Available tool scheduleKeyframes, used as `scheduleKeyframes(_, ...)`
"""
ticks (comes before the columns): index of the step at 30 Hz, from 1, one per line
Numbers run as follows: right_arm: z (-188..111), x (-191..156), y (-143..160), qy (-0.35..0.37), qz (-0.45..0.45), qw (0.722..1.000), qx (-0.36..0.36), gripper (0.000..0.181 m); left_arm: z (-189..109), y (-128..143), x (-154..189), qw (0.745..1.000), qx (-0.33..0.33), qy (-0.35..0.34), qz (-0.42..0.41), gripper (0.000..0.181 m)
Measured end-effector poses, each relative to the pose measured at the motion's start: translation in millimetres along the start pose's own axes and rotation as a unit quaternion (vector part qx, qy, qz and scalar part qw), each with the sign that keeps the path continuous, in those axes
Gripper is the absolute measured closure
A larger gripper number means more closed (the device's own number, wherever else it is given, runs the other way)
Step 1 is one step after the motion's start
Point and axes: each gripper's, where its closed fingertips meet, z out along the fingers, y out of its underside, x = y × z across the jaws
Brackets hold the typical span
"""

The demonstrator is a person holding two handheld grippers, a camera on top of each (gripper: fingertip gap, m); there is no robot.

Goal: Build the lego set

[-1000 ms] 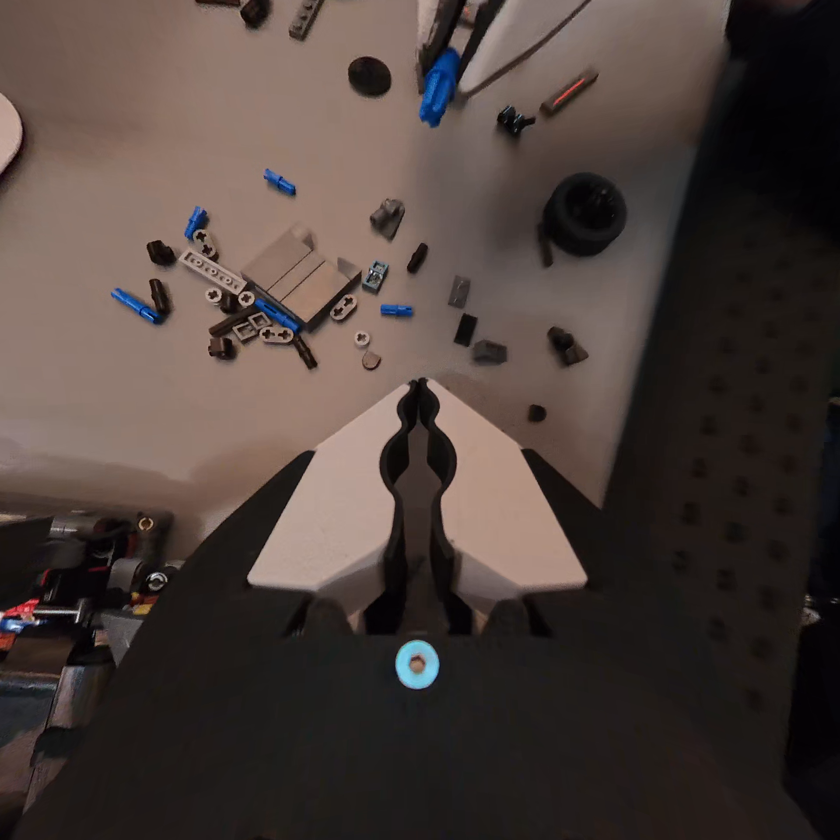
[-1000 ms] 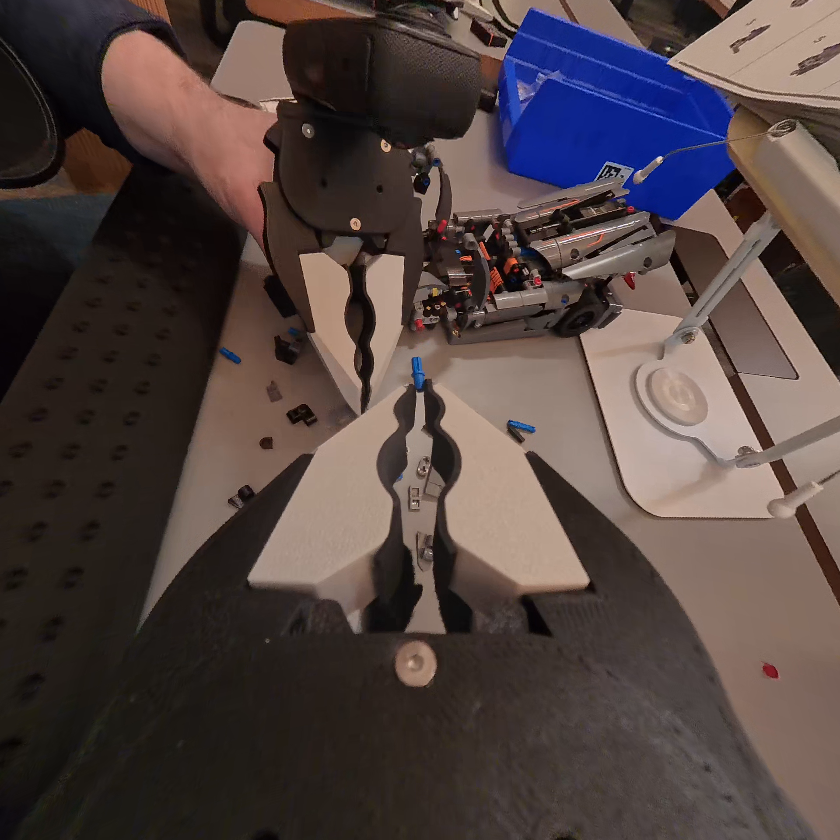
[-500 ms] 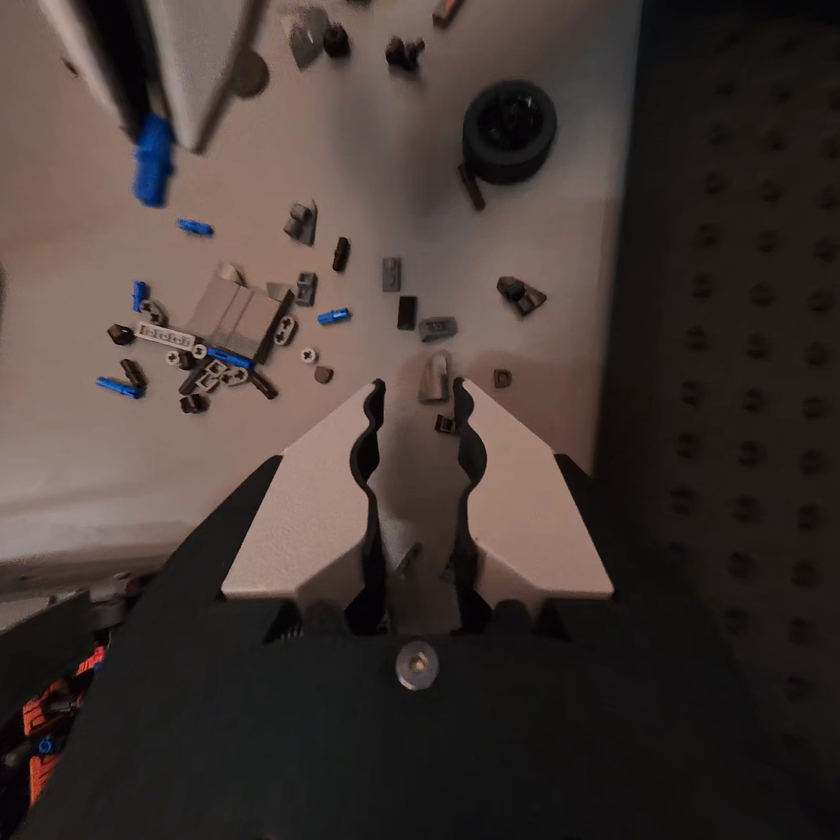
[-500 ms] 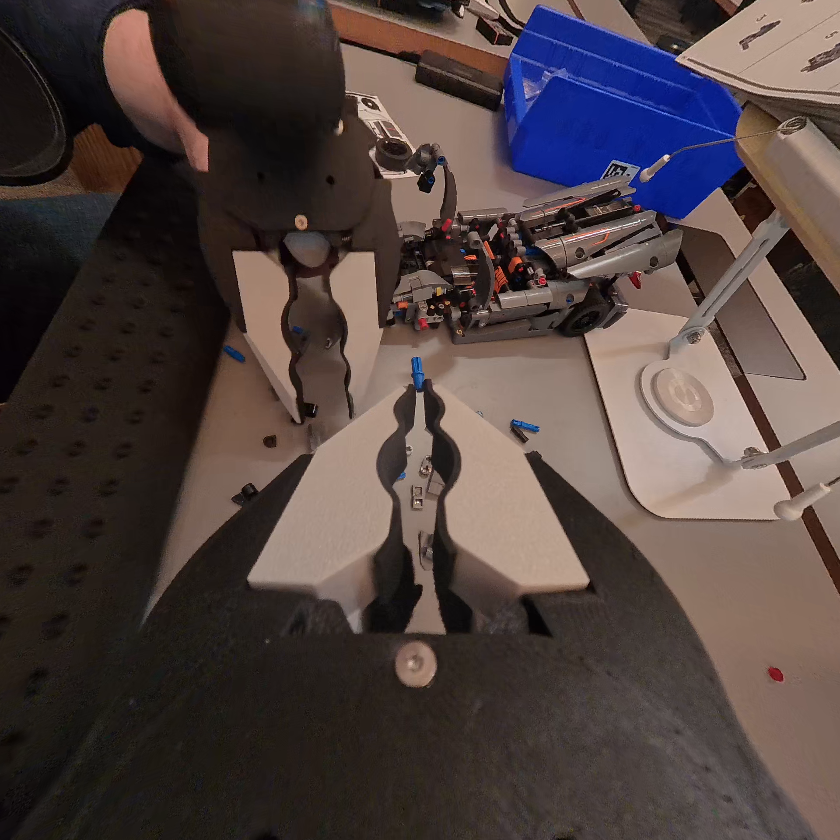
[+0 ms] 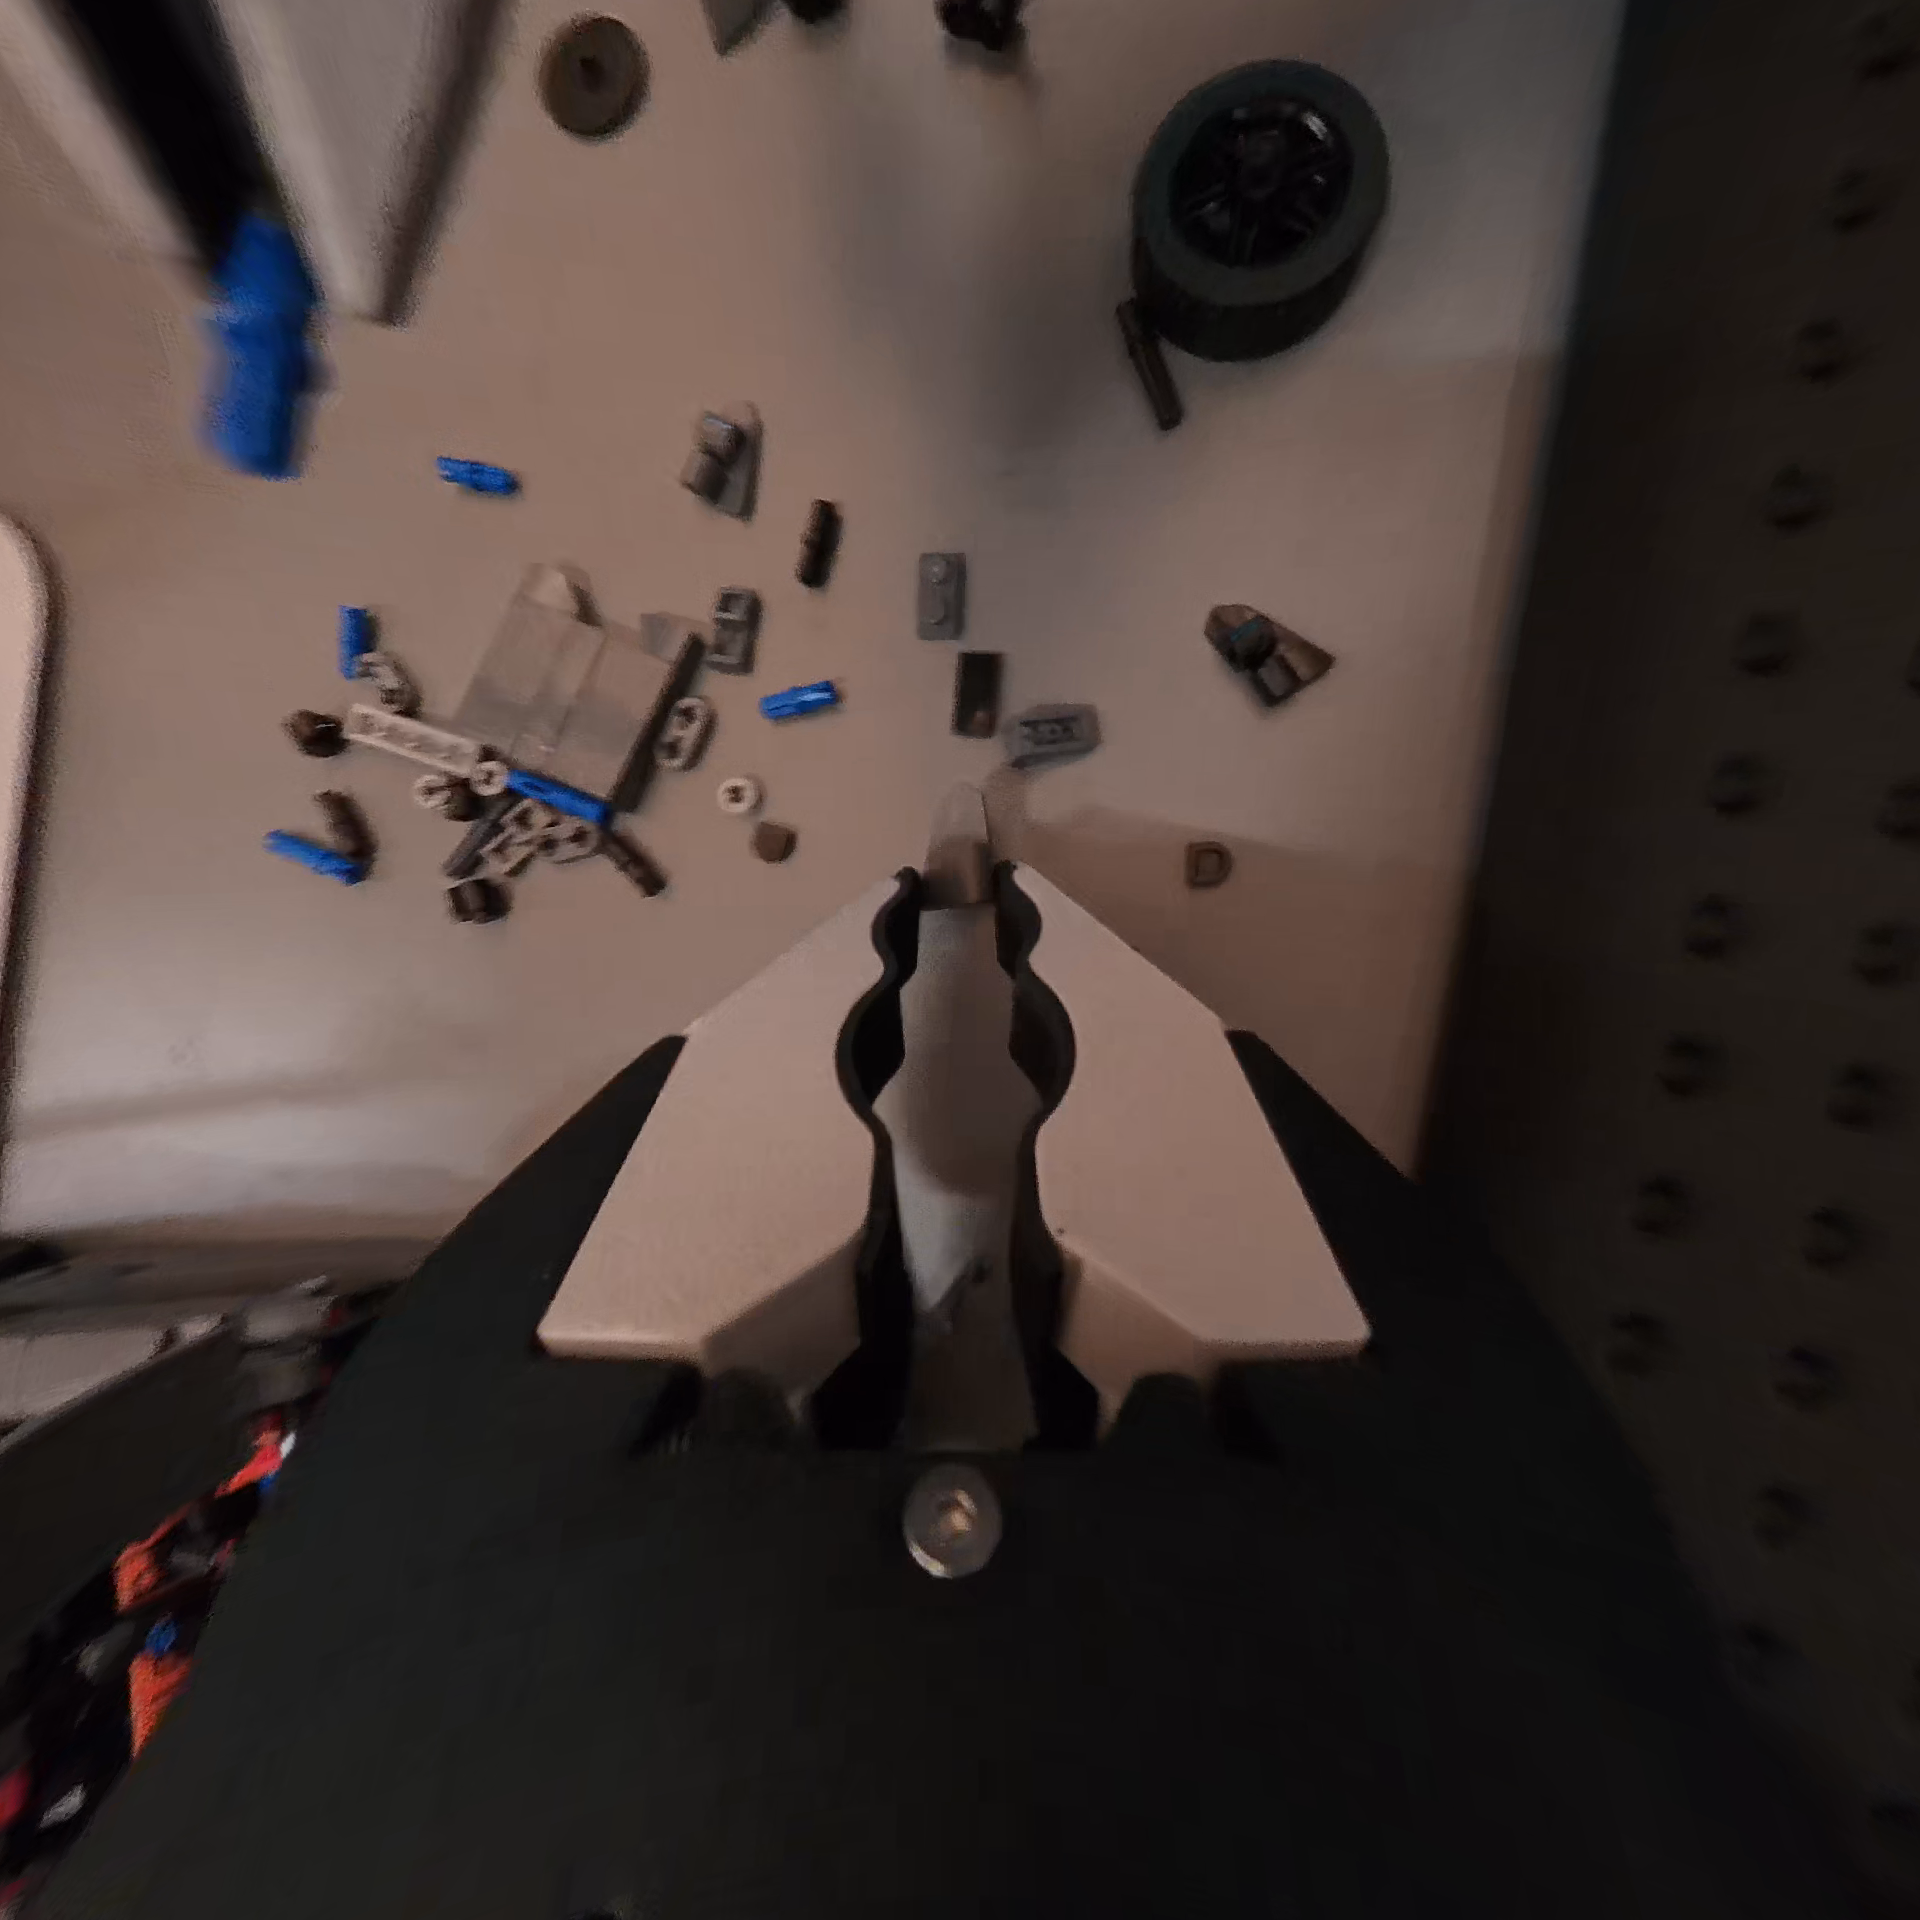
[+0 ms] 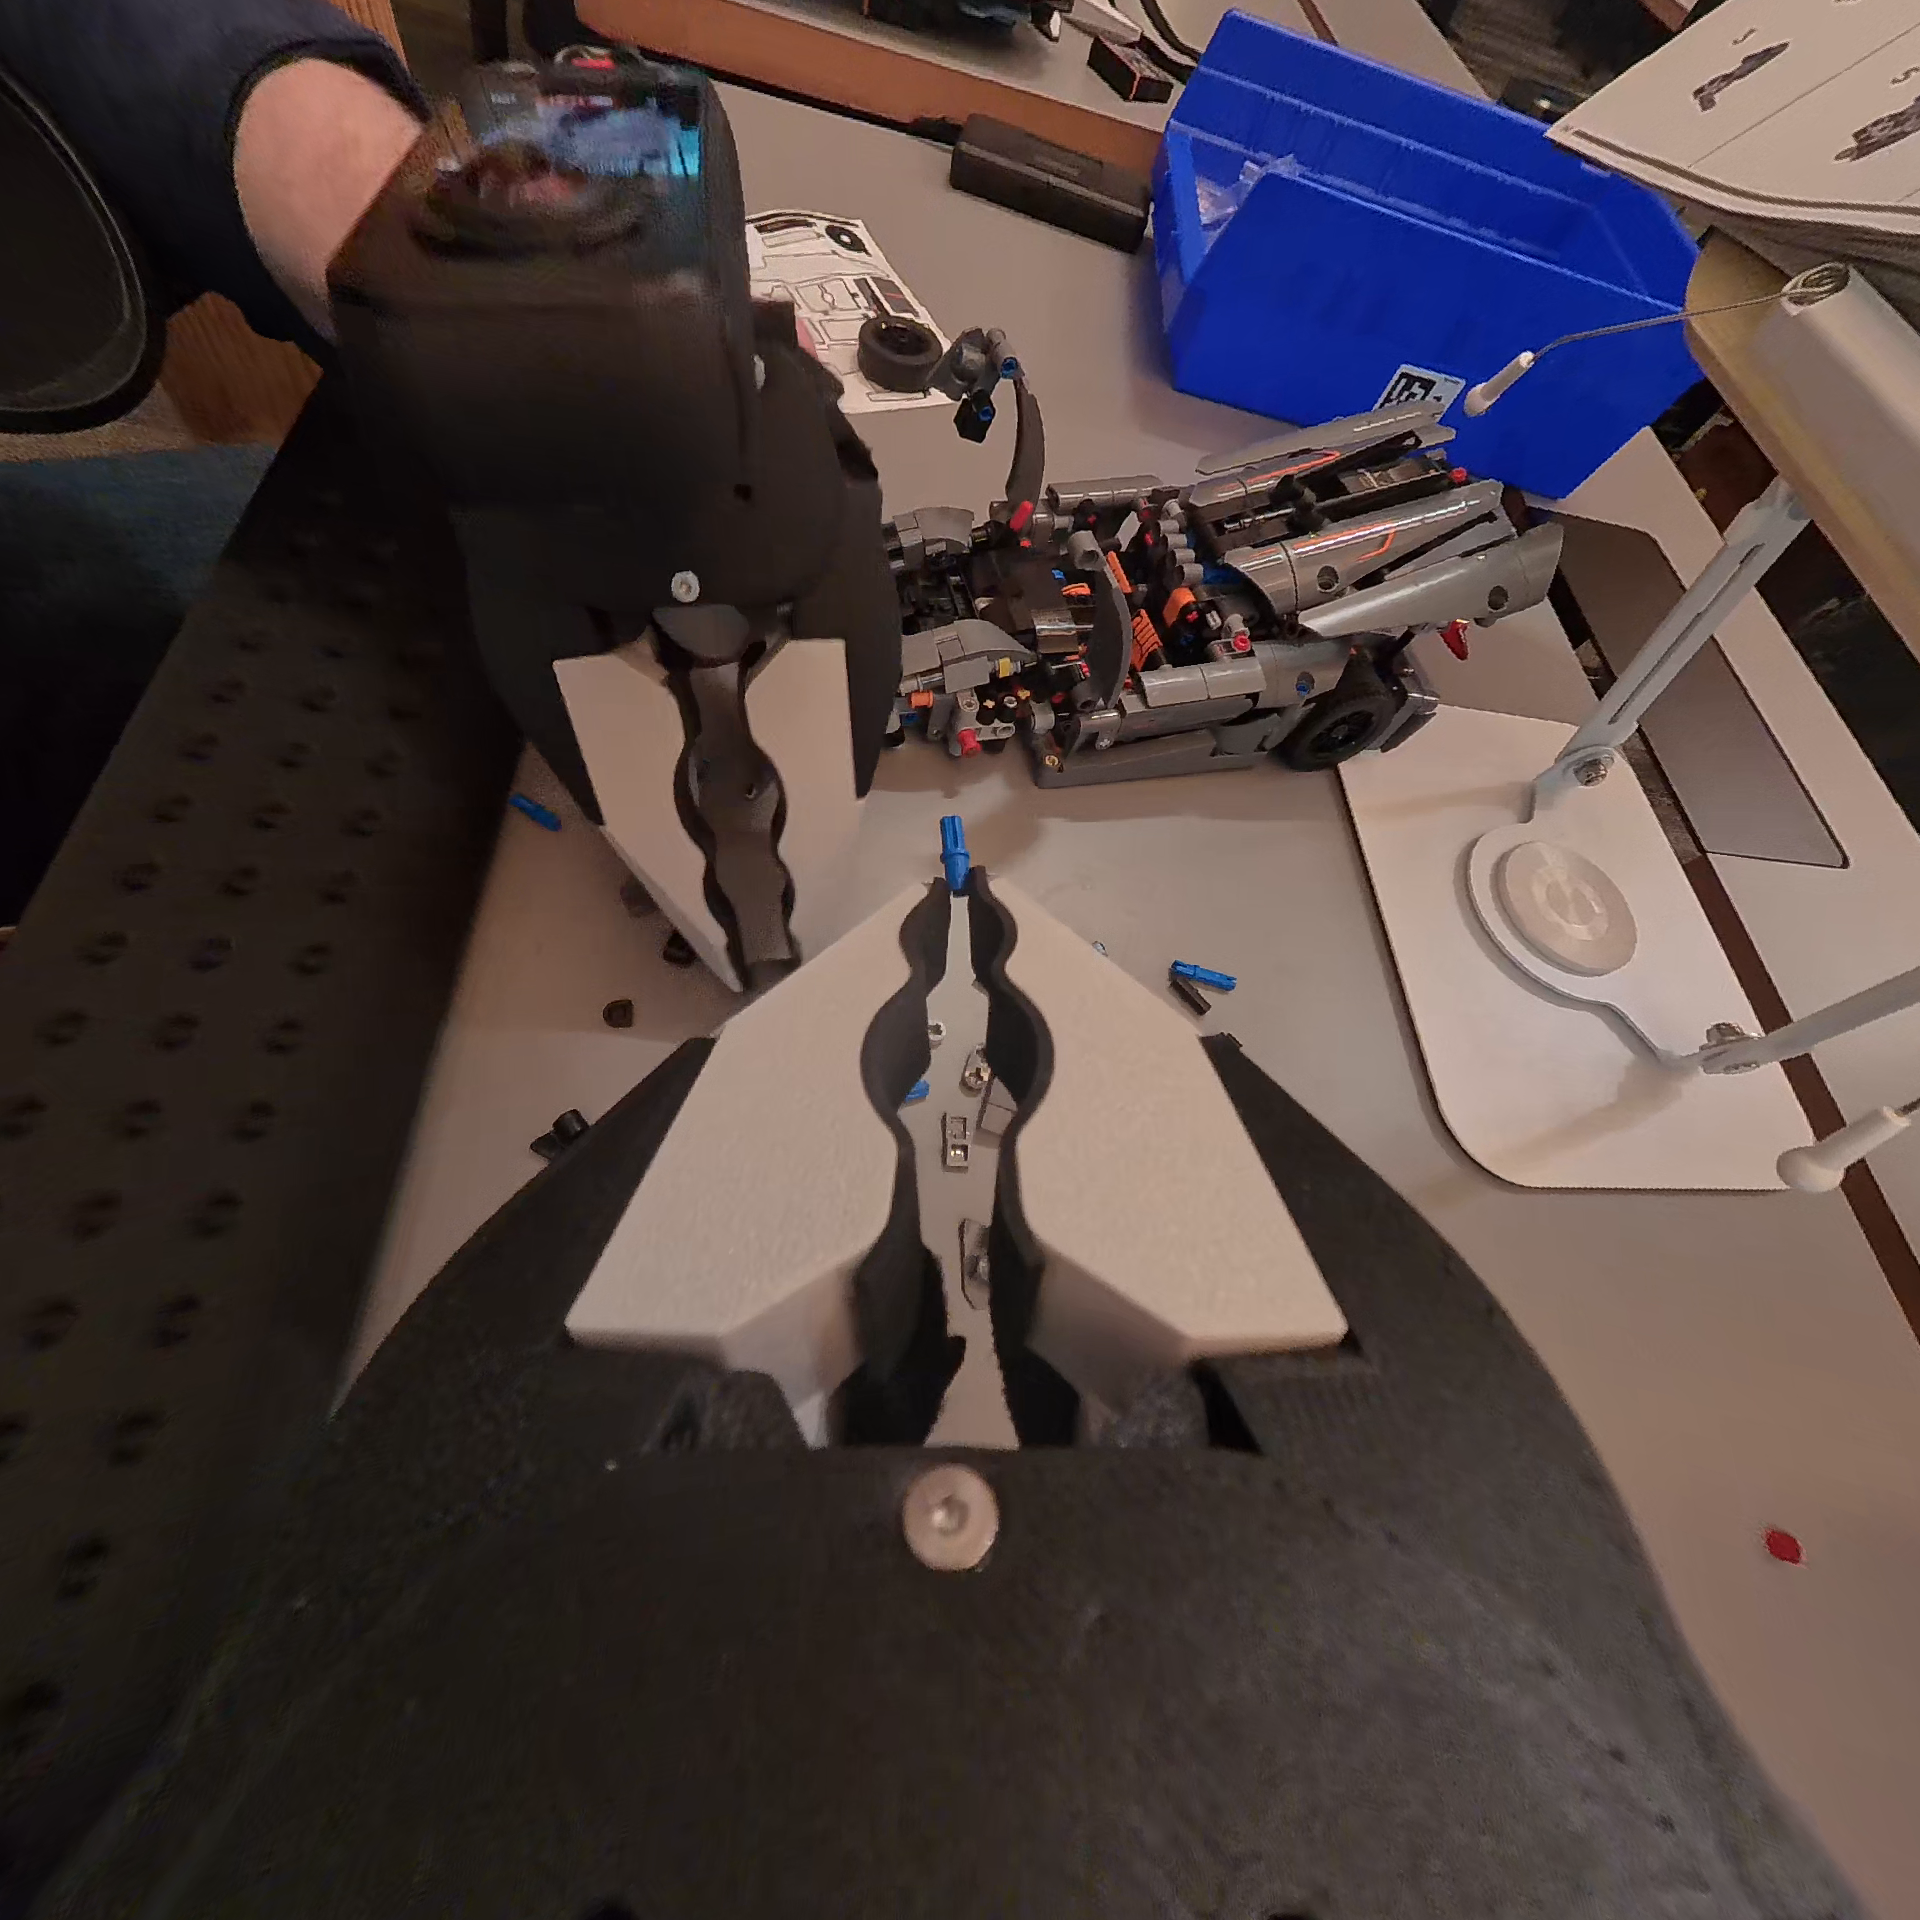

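My left gripper (image 5: 956, 883) points down at the grey table and is shut on a small grey curved lego piece (image 5: 961, 847) pinched at its fingertips. It also shows in the right wrist view (image 6: 753, 961), tips at the table. My right gripper (image 6: 961, 888) is shut on a blue pin (image 6: 953, 847) that sticks out past its tips, held above the table; the pin shows blurred in the left wrist view (image 5: 255, 343). The partly built grey, black and orange car (image 6: 1195, 613) stands beyond both grippers. Several loose small pieces (image 5: 561, 727) lie scattered ahead of the left gripper.
A black wheel (image 5: 1262, 208) lies on the table beyond the left gripper. A black perforated mat (image 6: 208, 831) borders the table edge. A blue bin (image 6: 1403, 239), a white stand base (image 6: 1558, 935), a sticker sheet (image 6: 821, 281) and a booklet (image 6: 1766, 104) are around the car. My hands' fingertips stand some 11 cm from each other. My left tips are roughly 12 cm from the black wheel (image 5: 1262, 208).
The left gripper opened, moved over the small grey piece near the table edge, and has now shut on it. The right gripper stayed shut on the blue pin, barely moving.
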Motion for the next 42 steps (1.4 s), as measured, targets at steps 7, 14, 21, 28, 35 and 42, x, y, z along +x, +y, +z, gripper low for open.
scheduleKeyframes(7,16,-1,-6,-0.005,0.034,0.999,0.005,0.18,-45,-13,-54,0.985,0.085,-0.106,-0.102,0.17)
scheduleKeyframes(14,39,12,-6,0.013,0.131,0.991,0.013,0.18,-80,-20,-83,0.963,0.127,-0.217,-0.094,0.17)
scheduleKeyframes(21,39,26,-24,0.019,0.235,0.967,0.096,0.18,-96,-27,-90,0.949,0.147,-0.264,-0.088,0.17)
scheduleKeyframes(28,43,26,-25,0.016,0.253,0.962,0.104,0.18,-100,-29,-92,0.944,0.144,-0.287,-0.072,0.17)
scheduleKeyframes(35,42,29,-29,0.018,0.282,0.95,0.129,0.181,-104,-30,-95,0.938,0.134,-0.315,-0.055,0.17)
scheduleKeyframes(42,39,36,-33,0.052,0.287,0.945,0.146,0.181,-107,-27,-100,0.935,0.135,-0.319,-0.072,0.17)
